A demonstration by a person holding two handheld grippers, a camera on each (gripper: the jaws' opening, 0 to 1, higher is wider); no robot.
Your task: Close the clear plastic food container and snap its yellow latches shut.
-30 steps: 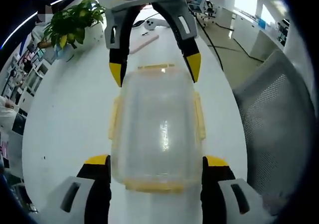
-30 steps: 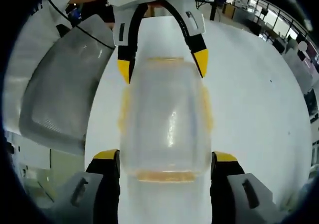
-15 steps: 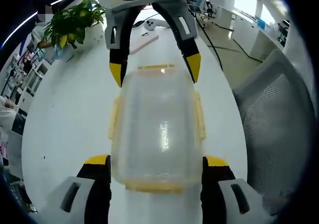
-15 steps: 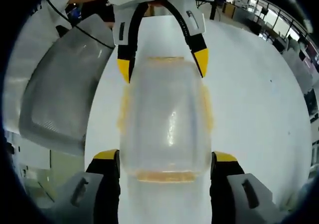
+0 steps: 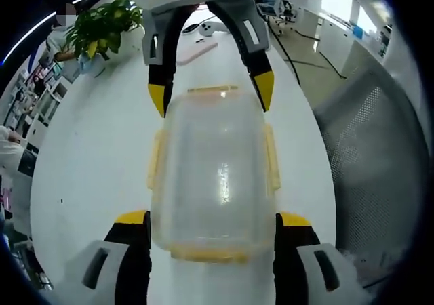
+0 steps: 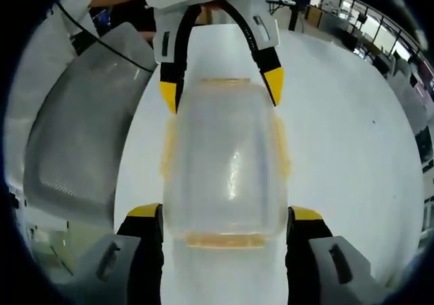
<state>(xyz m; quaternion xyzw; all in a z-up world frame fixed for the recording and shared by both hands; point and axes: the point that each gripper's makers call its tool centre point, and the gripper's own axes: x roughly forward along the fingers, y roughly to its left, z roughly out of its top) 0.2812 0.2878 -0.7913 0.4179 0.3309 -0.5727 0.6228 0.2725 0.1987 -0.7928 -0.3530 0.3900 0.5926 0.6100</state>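
Gleaming clear container (image 5: pixel 213 176), yellow-trimmed

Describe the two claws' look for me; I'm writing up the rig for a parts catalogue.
Both match. The left claw has two black arms with yellow tips and grey outer shells with slots. The right claw looks the same. Seen from across, each has curved black-and-grey arms ending in pointed yellow tips, under a white housing with a yellow-ringed black oval. No cables or sleeves can be made out.

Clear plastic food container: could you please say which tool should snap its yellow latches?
Left, tentatively: left tool and right tool clamp opposite ends of the clear plastic food container alike, equally near its yellow latches.
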